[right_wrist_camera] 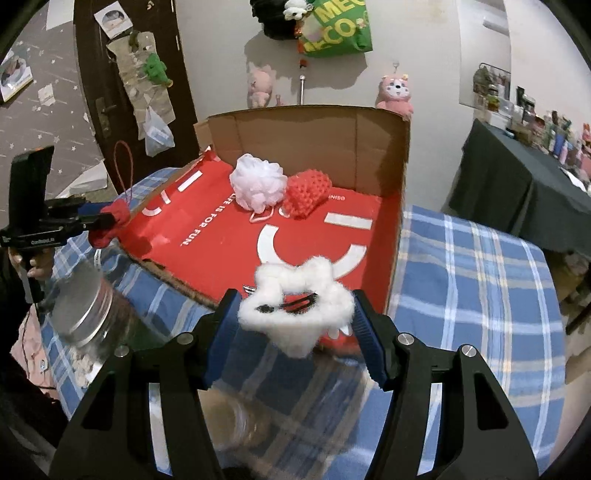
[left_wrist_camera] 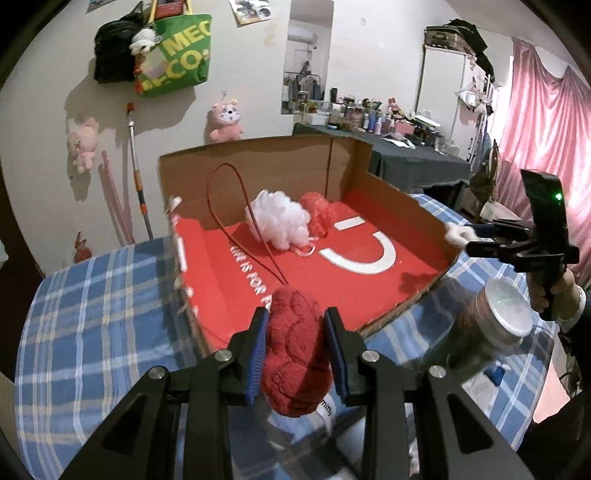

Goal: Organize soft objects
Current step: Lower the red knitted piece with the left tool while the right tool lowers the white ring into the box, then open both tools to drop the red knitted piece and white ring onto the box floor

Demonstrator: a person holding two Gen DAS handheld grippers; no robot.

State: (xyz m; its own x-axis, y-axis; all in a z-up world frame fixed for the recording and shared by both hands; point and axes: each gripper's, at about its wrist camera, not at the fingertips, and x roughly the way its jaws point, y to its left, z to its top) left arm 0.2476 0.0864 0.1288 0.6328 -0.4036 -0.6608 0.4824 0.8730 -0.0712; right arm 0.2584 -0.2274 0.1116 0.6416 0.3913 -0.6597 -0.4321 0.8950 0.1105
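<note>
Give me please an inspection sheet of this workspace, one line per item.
Surface: blue plaid cloth over the table.
Job's things: white pouf and red knit piece lie touching inside the open red cardboard box.
Clutter: clear jar beside the box.
Grippers: left hand-held gripper shut on red plush; right hand-held gripper shut on white fluffy clip.
Cables: nothing seen.
Surroundings: green bag, pink plush toys on the wall.

Setting: lived-in home bedroom. Evidence: pink curtain (left_wrist_camera: 546, 122), plush toys (left_wrist_camera: 225, 122) hung on wall, cluttered dresser (left_wrist_camera: 388, 122), plaid-covered table (left_wrist_camera: 92, 332).
</note>
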